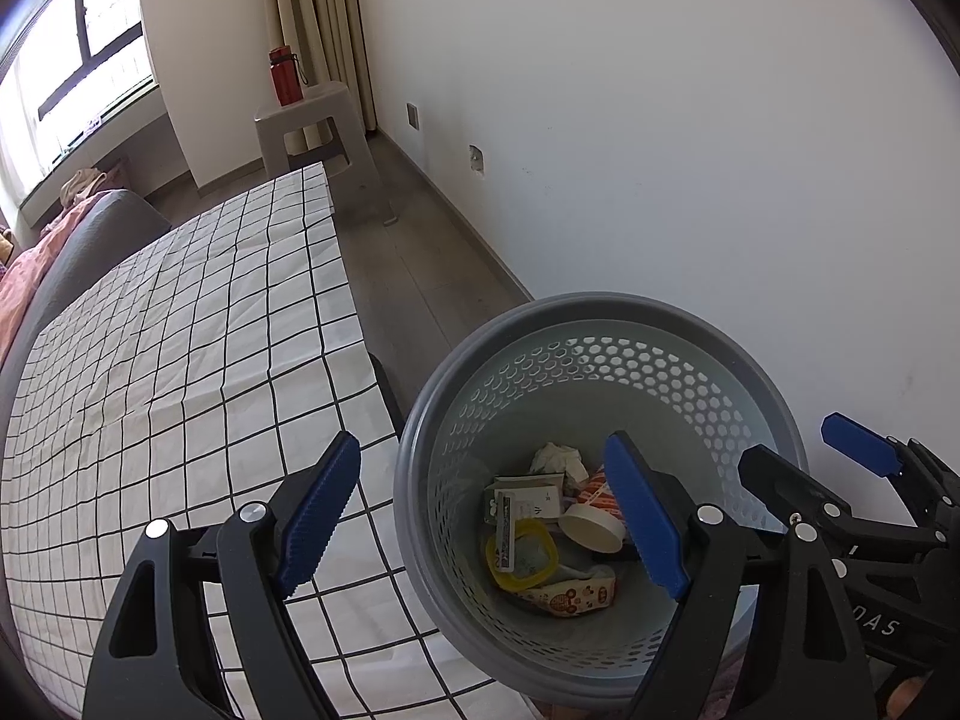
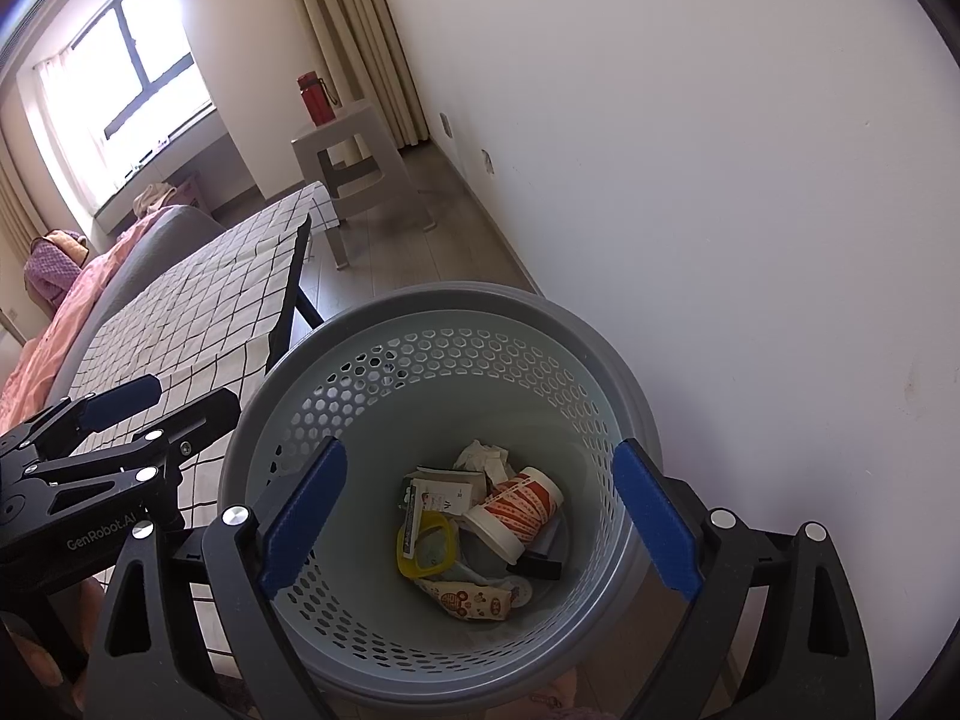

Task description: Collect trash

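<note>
Left wrist view, left to right: pink bedding (image 1: 24, 276) at the far left edge, then a table with a checked cloth (image 1: 180, 372) filling the left half of the frame, bare on top. Upper centre, a red bottle (image 1: 284, 75) stands upright on a beige stool (image 1: 312, 120) by the curtain (image 1: 318, 12). The left gripper (image 1: 480, 522) sits at the bottom, jaws spread wide, nothing between the pads; its left finger lies over the cloth, its right finger over the mouth of the bin. The grey bin (image 1: 414, 450) with a perforated wall stands lower right of centre, just beside the table edge and near the white wall (image 1: 660, 120). The trash is all in the bin bottom: crumpled tissue (image 1: 558, 459), small white carton (image 1: 528, 495), paper cup (image 1: 591, 525) on its side, yellow ring (image 1: 522, 552), printed wrapper (image 1: 570, 594). The right gripper (image 1: 804, 456) pokes in at the far right, jaws apart, empty. Right wrist view, left to right: the left gripper (image 2: 174, 402) enters at the left edge over the cloth (image 2: 180, 312), open; the bin (image 2: 600, 348) is centred, with the right gripper (image 2: 480, 510) above its mouth, both blue fingers (image 2: 306, 516) wide apart, holding nothing. The same trash lies at the bottom: tissue (image 2: 486, 456), carton (image 2: 444, 495), cup (image 2: 516, 510), yellow ring (image 2: 426, 546), wrapper (image 2: 474, 600). Stool (image 2: 342, 138) and bottle (image 2: 317, 97) upper centre, wall (image 2: 720, 150) on the right.
</note>
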